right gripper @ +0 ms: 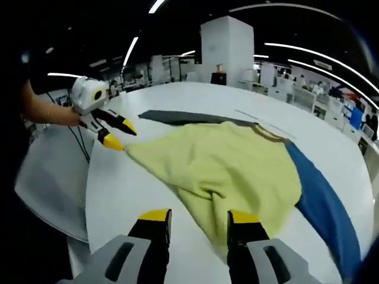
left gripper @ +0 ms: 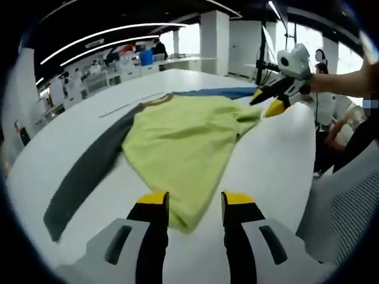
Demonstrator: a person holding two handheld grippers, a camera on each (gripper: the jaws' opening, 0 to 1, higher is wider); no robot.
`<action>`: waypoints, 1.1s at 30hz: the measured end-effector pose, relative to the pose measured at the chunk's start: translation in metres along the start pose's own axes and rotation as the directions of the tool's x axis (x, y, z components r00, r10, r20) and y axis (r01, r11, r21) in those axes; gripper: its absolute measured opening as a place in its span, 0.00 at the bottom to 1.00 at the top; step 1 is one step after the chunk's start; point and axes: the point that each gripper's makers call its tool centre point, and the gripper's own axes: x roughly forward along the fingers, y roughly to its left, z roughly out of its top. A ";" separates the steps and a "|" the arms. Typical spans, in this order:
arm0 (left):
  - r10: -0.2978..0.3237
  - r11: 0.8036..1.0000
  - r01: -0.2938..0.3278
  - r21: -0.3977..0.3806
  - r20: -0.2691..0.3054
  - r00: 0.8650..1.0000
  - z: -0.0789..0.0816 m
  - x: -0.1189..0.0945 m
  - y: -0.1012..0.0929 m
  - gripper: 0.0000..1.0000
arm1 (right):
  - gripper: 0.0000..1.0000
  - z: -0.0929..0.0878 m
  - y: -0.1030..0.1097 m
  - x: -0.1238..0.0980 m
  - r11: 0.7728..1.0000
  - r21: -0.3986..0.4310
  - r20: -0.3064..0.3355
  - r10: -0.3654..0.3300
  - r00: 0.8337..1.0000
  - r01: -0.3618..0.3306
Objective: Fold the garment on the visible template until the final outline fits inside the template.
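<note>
A: Yellow-green cloth, the garment (left gripper: 183,148), lies rumpled on the white table (left gripper: 278,171), with a grey sleeve (left gripper: 89,171) stretched out to one side and a blue sleeve (right gripper: 323,201) to the other. Which way does it lie from each gripper?

B: Directly ahead of both. In the left gripper view, the left gripper (left gripper: 195,204) has its jaws parted, and one hem corner (left gripper: 183,220) of the yellow-green body lies between the yellow tips; whether the pads touch the fabric cannot be told. In the right gripper view, the right gripper (right gripper: 199,218) is likewise parted, the other hem corner (right gripper: 222,228) lying between and against its tips. Neither is seen closed on cloth.

A: And the long axis?

B: Sleeve to sleeve, grey tip to blue tip, running across the far side of the body. The hem edge runs between the two grippers, one at each end.

A: Which is nearer which sleeve?

B: The left gripper sits on the grey side, the right on the blue side. Judged from this, the coming move is a two-handed pinch of the hem corners and a carry toward the collar (right gripper: 266,133). No template outline can be made out on the table.
</note>
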 end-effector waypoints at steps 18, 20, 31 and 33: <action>0.028 0.991 -0.020 0.132 -0.058 0.998 -0.016 0.013 -0.002 0.14 | 0.18 -0.018 0.002 0.038 0.996 -0.080 -0.095 -0.046 0.994 0.038; 0.028 0.991 -0.020 0.129 -0.060 0.998 -0.017 0.014 -0.001 0.13 | 0.16 -0.017 0.001 0.038 0.995 -0.092 -0.096 -0.057 0.994 0.048; 0.031 0.984 -0.018 0.179 -0.069 0.997 -0.020 0.019 -0.002 0.03 | 0.09 -0.016 -0.005 0.039 0.988 -0.138 -0.107 -0.090 0.990 0.074; 0.038 0.984 -0.025 0.178 -0.068 0.997 -0.020 0.020 -0.001 0.01 | 0.08 -0.016 -0.006 0.040 0.987 -0.137 -0.105 -0.094 0.990 0.079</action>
